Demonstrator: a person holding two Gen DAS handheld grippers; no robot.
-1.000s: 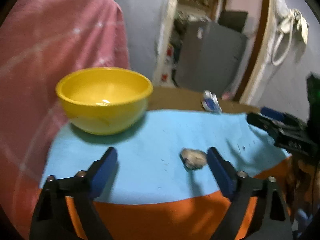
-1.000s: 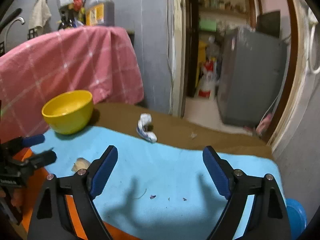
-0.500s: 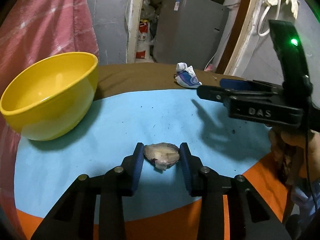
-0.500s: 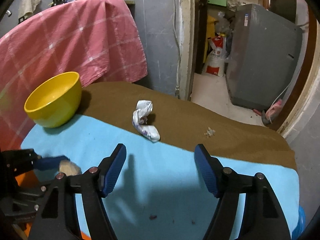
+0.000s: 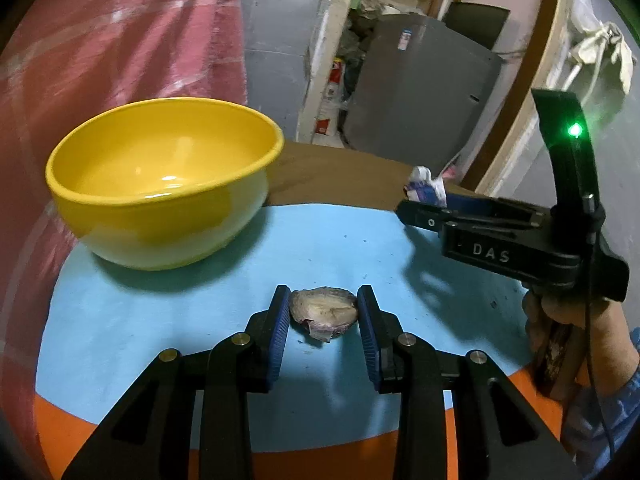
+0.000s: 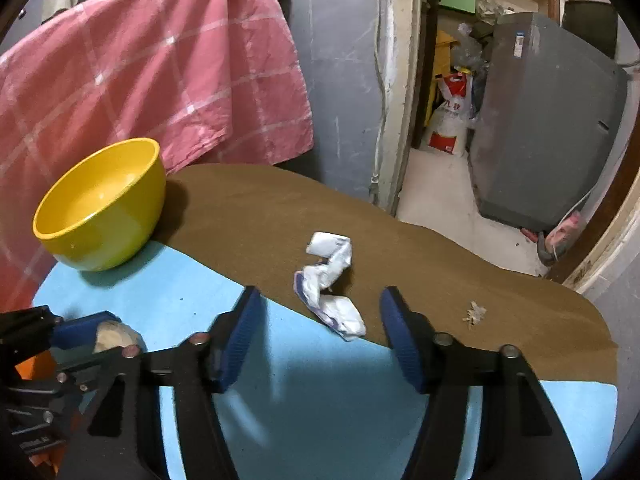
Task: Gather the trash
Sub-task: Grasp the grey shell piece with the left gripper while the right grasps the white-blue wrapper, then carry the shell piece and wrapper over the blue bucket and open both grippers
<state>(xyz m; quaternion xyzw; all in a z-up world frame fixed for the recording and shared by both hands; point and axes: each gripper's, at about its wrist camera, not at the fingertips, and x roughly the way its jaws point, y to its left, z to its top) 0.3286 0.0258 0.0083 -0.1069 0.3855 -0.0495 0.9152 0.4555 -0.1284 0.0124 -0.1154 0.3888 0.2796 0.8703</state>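
My left gripper is shut on a beige and purple onion peel scrap, which also shows in the right wrist view, over the blue mat. The yellow bowl stands empty at the back left; it also shows in the right wrist view. My right gripper is open, with a crumpled white and blue wrapper between its fingers on the brown tabletop. The wrapper also shows in the left wrist view, beside the right gripper.
A small dry crumb lies on the brown tabletop right of the wrapper. A pink checked cloth hangs behind the bowl. An orange mat edge lies at the near side. A doorway with a grey appliance is beyond the table.
My left gripper closed on the onion peel scrap and has lifted it slightly toward the bowl. My right gripper moved forward until the wrapper sits between its open fingers.
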